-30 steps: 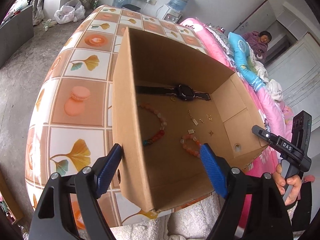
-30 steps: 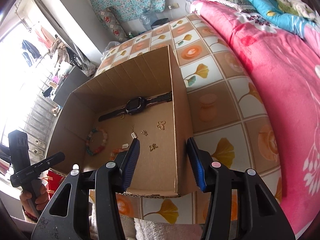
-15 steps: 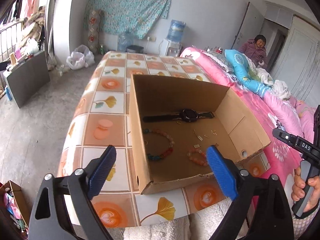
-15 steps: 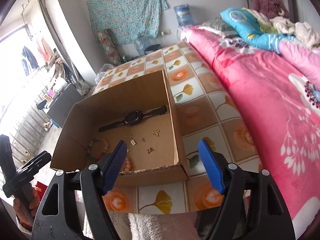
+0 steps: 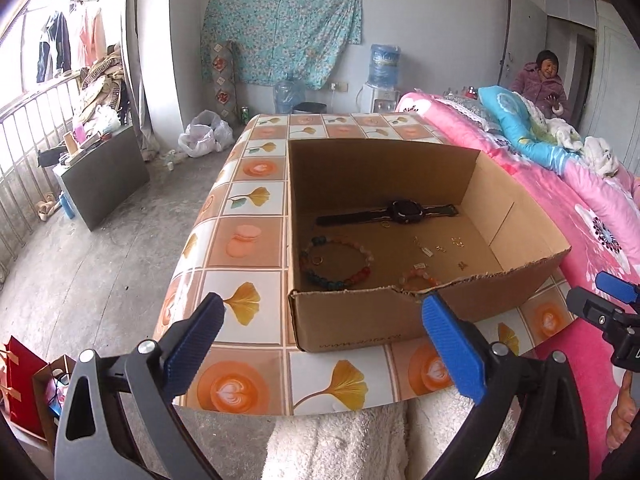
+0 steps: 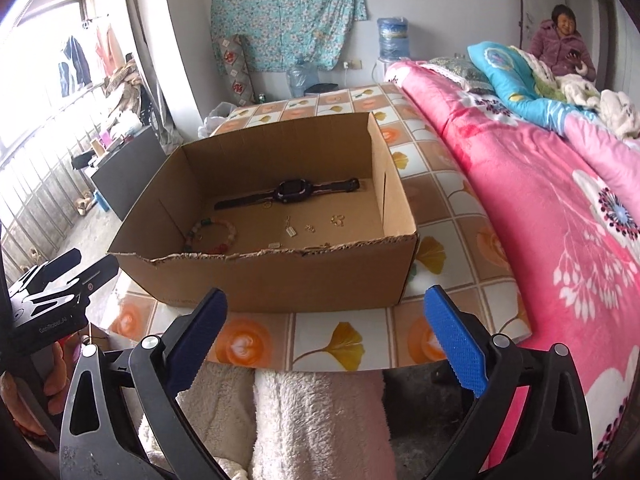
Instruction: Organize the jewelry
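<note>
An open cardboard box [image 5: 352, 316] [image 6: 280, 280] stands on a tiled-pattern table. Inside lie a black watch [image 5: 406, 211] [image 6: 294, 191], a multicoloured bead bracelet [image 5: 338, 257] [image 6: 211, 236], a smaller orange bead bracelet [image 5: 418, 277] and several small gold pieces [image 5: 440, 246] [image 6: 310, 227]. My left gripper [image 5: 320, 344] is open and empty, in front of the box's near wall. My right gripper [image 6: 324, 334] is open and empty, also short of the box. Each gripper shows at the edge of the other's view.
The table [image 5: 240, 384] has its near edge just under the grippers. A pink bedspread [image 6: 540, 208] lies along the table's right side. A person [image 6: 564, 40] sits at the far right. Bare floor [image 5: 80, 248] and a dark cabinet [image 5: 104, 176] lie to the left.
Both grippers have pulled back and away from the box; a second ago their fingers were over or beside its walls, now they are in front of it. Both stayed open.
</note>
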Demonstrator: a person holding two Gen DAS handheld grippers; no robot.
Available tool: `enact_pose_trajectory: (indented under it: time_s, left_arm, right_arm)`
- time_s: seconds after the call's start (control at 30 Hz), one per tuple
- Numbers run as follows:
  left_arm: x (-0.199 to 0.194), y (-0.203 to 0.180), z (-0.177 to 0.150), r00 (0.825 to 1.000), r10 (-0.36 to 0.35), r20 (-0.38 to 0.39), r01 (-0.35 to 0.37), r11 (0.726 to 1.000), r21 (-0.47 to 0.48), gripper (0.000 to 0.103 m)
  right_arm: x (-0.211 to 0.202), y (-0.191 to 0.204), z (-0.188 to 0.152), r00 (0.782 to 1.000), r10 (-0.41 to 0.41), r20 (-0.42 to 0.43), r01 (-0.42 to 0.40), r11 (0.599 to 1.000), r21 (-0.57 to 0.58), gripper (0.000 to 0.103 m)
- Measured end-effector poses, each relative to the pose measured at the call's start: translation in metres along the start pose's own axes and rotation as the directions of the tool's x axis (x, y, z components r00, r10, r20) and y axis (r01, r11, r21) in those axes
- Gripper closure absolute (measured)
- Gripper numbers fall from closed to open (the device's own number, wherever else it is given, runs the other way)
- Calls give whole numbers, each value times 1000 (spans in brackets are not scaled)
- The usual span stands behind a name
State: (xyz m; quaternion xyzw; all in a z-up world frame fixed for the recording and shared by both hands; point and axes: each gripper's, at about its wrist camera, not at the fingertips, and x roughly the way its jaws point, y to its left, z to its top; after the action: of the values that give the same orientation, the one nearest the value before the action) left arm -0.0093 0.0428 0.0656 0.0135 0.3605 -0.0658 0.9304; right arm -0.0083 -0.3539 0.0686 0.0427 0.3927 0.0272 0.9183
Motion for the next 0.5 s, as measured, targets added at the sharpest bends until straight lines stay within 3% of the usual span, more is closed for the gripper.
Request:
enact_pose_trajectory:
  time_s: [0.13,0.5]
  left_arm:
    - [10,-10,-5,998,-28,-52,30,999,28,6]
    - [31,-29,-3,985,55,-162,-49,998,42,6]
  right_arm:
    - [6,8,-2,999,-29,-22,28,999,-18,8]
    - [27,22,1,994,-37,-101,33,999,-43,8]
